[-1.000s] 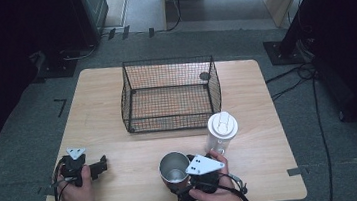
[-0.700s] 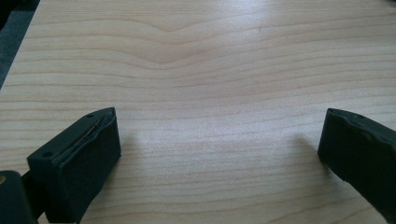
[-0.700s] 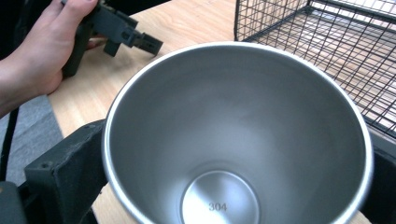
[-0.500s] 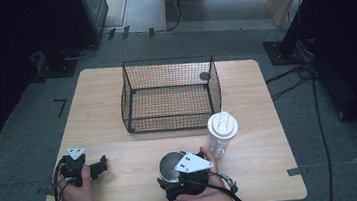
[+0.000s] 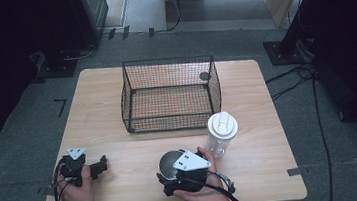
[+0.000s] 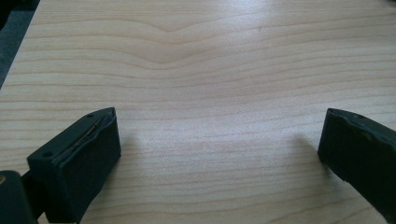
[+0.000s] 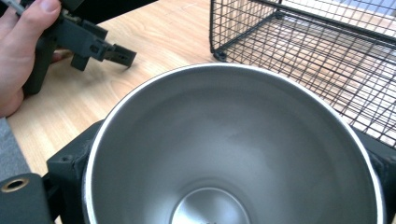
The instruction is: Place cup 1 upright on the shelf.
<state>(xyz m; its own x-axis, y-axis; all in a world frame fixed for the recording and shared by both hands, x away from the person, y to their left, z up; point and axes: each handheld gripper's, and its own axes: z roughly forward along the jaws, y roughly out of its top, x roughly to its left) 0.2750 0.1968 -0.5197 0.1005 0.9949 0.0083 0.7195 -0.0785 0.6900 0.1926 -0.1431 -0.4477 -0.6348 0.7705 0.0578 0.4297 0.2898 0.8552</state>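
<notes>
Right now the right tongs (image 5: 171,174) have their jaws set on either side of the steel cup (image 7: 233,149), which stands on the counter (image 5: 108,123) near its front edge; the right gripper view shows a black jaw against each flank of the cup, so I take it as gripped, though how firmly I cannot tell. The cup looks empty and upright. The left tongs (image 5: 98,167) sit spread wide, low over bare wood at the front left, holding nothing.

Judging by how things lie, the work is at its start: the cup is grasped but not lifted, and the wire basket (image 5: 171,93) behind it holds nothing that can be made out. If the cup is bound for the basket, the lift, carry and release are all left to do. The clear tumbler with a white lid (image 5: 221,133) stands untouched just to the right of the cup.

From the high view come the layout, basket, tumbler and both hands. From the right gripper view comes the cup's shiny inside and the jaw contact, which the grey plate hides from above. The left gripper view confirms the open gap between its jaws.
</notes>
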